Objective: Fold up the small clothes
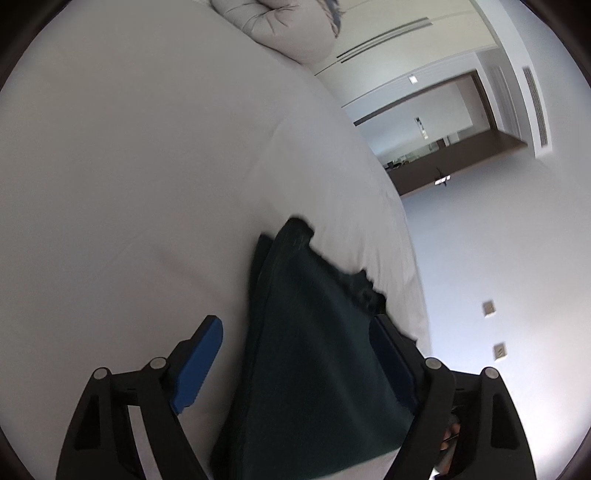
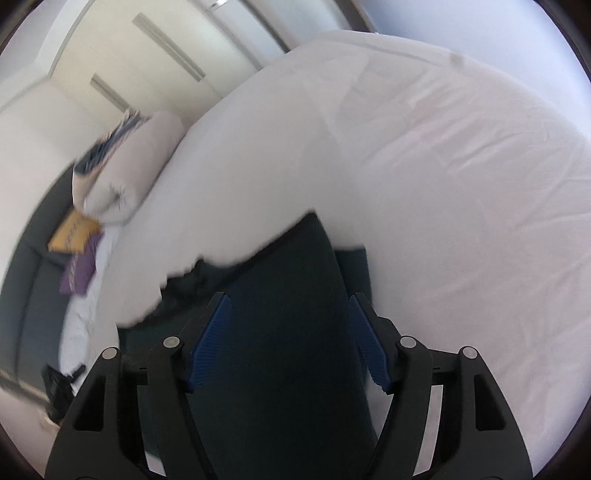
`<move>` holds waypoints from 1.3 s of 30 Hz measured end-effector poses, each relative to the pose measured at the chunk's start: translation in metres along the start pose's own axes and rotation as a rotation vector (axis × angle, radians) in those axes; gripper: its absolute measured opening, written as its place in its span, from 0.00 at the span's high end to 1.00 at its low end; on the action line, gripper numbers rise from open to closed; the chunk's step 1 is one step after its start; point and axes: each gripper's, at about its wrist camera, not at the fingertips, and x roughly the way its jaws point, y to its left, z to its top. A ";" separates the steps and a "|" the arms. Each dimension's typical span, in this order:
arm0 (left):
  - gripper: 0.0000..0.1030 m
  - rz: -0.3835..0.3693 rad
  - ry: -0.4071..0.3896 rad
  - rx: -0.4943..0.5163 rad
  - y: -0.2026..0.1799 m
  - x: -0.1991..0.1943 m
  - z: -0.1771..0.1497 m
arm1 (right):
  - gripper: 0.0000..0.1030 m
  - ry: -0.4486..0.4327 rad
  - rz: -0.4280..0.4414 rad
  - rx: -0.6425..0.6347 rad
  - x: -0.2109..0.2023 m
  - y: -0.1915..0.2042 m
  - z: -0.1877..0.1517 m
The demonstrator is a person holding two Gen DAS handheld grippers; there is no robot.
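A dark teal garment point(image 1: 314, 350) lies on the white bed point(image 1: 147, 166), folded into a thick strip. In the left wrist view it runs between the fingers of my left gripper point(image 1: 295, 332), which is open, with a gap beside the left blue pad point(image 1: 199, 365). In the right wrist view the same garment point(image 2: 288, 332) fills the space between the fingers of my right gripper point(image 2: 288, 306), whose jaws are spread wide around it. Both views are motion-blurred.
A rolled white duvet or pillow point(image 2: 125, 173) lies at the bed's far end, also in the left wrist view point(image 1: 280, 26). Yellow point(image 2: 74, 230) and purple point(image 2: 81, 266) items sit on a dark sofa point(image 2: 22, 277). The bed edge point(image 1: 410, 280) drops to the floor at right.
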 end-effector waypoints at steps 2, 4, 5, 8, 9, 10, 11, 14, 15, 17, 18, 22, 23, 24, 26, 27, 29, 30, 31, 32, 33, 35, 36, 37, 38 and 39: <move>0.21 0.028 0.009 0.036 0.001 -0.004 -0.013 | 0.37 0.007 -0.028 -0.039 -0.008 0.002 -0.014; 0.23 0.057 0.023 0.075 0.001 -0.005 -0.028 | 0.37 -0.003 -0.040 -0.052 -0.017 0.001 -0.028; 0.24 0.061 0.029 0.085 0.001 -0.004 -0.031 | 0.39 -0.008 -0.040 -0.049 -0.021 -0.002 -0.033; 0.26 0.063 0.044 0.105 0.001 -0.002 -0.043 | 0.43 -0.020 -0.024 -0.017 -0.035 -0.009 -0.047; 0.26 0.071 0.047 0.111 0.002 -0.001 -0.045 | 0.43 -0.022 -0.021 -0.007 -0.046 -0.010 -0.060; 0.27 0.075 0.048 0.112 -0.002 0.002 -0.046 | 0.44 -0.022 -0.021 0.007 -0.050 -0.012 -0.066; 0.29 0.075 0.050 0.113 -0.001 0.003 -0.048 | 0.44 -0.020 -0.023 0.019 -0.053 -0.016 -0.069; 0.35 0.090 0.051 0.131 -0.005 0.005 -0.052 | 0.44 -0.006 -0.020 0.030 -0.054 -0.025 -0.075; 0.36 0.099 0.050 0.145 -0.006 0.006 -0.054 | 0.44 0.005 -0.019 0.026 -0.054 -0.027 -0.077; 0.42 0.107 0.055 0.162 -0.008 0.006 -0.057 | 0.46 0.033 -0.026 0.002 -0.050 -0.026 -0.083; 0.42 0.110 0.059 0.169 -0.008 0.006 -0.059 | 0.48 0.051 -0.038 -0.018 -0.045 -0.021 -0.088; 0.52 0.124 0.075 0.181 -0.007 0.008 -0.063 | 0.67 0.097 -0.061 -0.054 -0.036 -0.018 -0.099; 0.57 0.130 0.075 0.185 -0.007 0.008 -0.064 | 0.72 0.104 -0.073 -0.057 -0.034 -0.017 -0.103; 0.60 0.136 0.072 0.186 -0.007 0.008 -0.064 | 0.76 0.102 -0.082 -0.056 -0.035 -0.018 -0.105; 0.69 0.142 0.068 0.185 -0.005 0.007 -0.063 | 0.87 0.086 -0.087 -0.056 -0.039 -0.017 -0.108; 0.72 0.146 0.066 0.186 -0.004 0.007 -0.063 | 0.92 0.080 -0.091 -0.057 -0.043 -0.018 -0.110; 0.84 0.154 0.065 0.189 -0.003 0.006 -0.063 | 0.94 0.067 -0.095 -0.064 -0.049 -0.016 -0.112; 0.85 0.154 0.067 0.189 -0.001 0.007 -0.064 | 0.95 0.061 -0.096 -0.072 -0.052 -0.015 -0.112; 0.86 0.154 0.068 0.190 0.000 0.007 -0.064 | 0.95 0.054 -0.106 -0.088 -0.056 -0.012 -0.114; 0.87 0.155 0.067 0.192 0.000 0.006 -0.065 | 0.95 0.050 -0.113 -0.097 -0.059 -0.011 -0.116; 0.88 0.159 0.066 0.199 -0.001 0.006 -0.065 | 0.95 0.048 -0.116 -0.103 -0.060 -0.010 -0.118; 0.89 0.175 0.069 0.221 -0.004 0.007 -0.067 | 0.95 0.050 -0.119 -0.096 -0.063 -0.012 -0.119; 0.90 0.183 0.069 0.230 -0.005 0.007 -0.067 | 0.95 0.058 -0.123 -0.088 -0.061 -0.015 -0.121; 0.90 0.187 0.070 0.235 -0.005 0.007 -0.068 | 0.95 0.064 -0.123 -0.077 -0.062 -0.019 -0.120; 0.90 0.187 0.070 0.236 -0.005 0.006 -0.068 | 0.95 0.069 -0.121 -0.065 -0.061 -0.023 -0.120; 0.90 0.186 0.072 0.239 -0.005 0.006 -0.068 | 0.95 0.074 -0.115 -0.045 -0.061 -0.026 -0.122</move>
